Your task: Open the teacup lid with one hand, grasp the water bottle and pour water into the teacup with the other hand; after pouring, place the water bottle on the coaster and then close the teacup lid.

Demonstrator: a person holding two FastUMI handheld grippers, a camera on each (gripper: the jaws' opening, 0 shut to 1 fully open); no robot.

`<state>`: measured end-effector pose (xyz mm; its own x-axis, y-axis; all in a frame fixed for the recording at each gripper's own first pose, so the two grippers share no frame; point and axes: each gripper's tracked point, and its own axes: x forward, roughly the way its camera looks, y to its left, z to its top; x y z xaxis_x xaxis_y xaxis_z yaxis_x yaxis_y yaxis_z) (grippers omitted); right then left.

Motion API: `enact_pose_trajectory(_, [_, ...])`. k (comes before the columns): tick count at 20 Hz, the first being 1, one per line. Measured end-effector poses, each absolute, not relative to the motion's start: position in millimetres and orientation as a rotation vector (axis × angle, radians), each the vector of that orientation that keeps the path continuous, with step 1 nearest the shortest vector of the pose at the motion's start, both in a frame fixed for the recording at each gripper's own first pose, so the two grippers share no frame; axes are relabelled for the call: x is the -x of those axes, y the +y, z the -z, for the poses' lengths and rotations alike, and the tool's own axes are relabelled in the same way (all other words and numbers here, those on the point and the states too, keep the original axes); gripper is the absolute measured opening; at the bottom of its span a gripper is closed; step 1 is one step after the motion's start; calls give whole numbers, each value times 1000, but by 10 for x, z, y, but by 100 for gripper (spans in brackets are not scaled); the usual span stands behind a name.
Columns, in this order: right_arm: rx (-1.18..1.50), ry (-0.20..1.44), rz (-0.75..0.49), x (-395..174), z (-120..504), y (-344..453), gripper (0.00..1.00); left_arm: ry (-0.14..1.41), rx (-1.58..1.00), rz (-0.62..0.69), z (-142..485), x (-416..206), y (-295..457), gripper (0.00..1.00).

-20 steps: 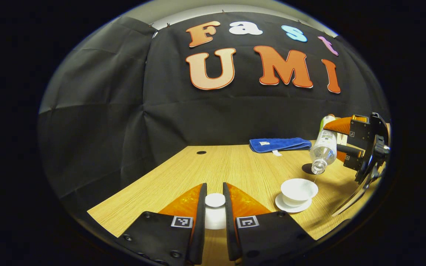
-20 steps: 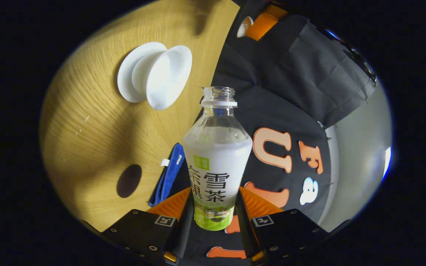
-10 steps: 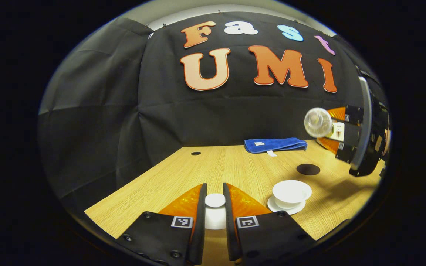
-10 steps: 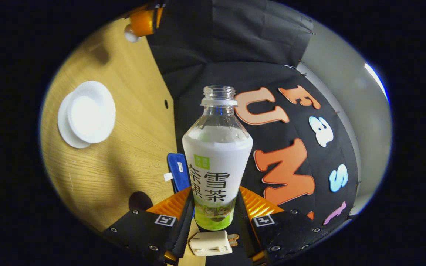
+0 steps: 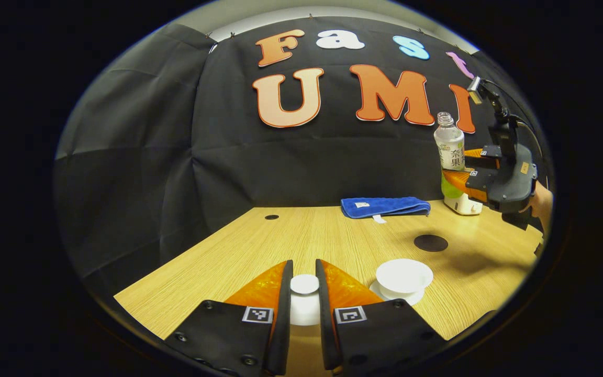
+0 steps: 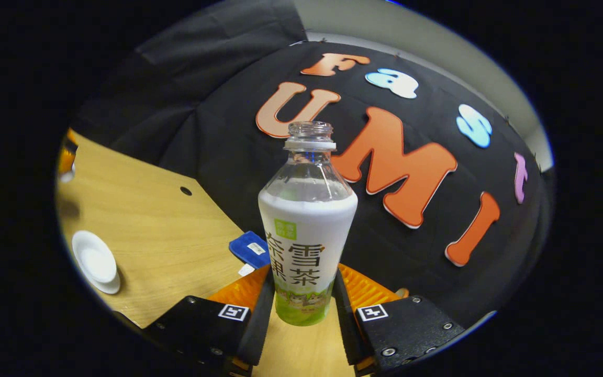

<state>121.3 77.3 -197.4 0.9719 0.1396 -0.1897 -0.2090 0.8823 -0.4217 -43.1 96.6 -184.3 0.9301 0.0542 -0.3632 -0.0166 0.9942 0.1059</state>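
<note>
Swung back upright from the pour tilt: water bottle point(image 6: 306, 235), right gripper point(image 6: 301, 309) fingers clamped on its base, held above the surface, well clear of teacup point(image 5: 404, 276). Pouring looks done. Left: set bottle on coaster point(image 5: 431, 243), then re-lid. Lid point(image 5: 304, 285) pinched in left gripper point(image 5: 304, 293) fingers.

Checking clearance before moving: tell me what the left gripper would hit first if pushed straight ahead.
Probably nothing on the wooden table: the left gripper, shut on the white ceramic teacup lid, points across bare wood toward the black cloth wall. Depth is unclear.
</note>
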Motion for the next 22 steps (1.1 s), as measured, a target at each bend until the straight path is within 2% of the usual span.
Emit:
enact_pose_trajectory(4, [183,289,-251,-1214,2275,953,61,375,-97,-47,1868,440,976,29])
enact_pose_trajectory(5, [146,324,-256,-1226,2348,975,61,381,-91,-51,1906,445,986,25])
enact_pose_trajectory(6, [123,349,-250,-1227,2373,977,61,388,-87,-53,1925,444,989,29])
enact_pose_trajectory(12, [38,462,-280,-1149,2554,1128,61,413,-74,-53,2027,442,985,29])
enact_pose_trajectory(14, [33,483,-285,-1153,2674,1152,61,422,-66,-49,2057,442,958,26])
enact_pose_trajectory(16, [18,504,-301,-1134,2784,1175,61,424,-63,-46,2057,420,929,29])
enact_pose_trajectory(22, [-18,501,-303,-1158,2814,1200,61,425,-60,-18,2045,347,788,29])
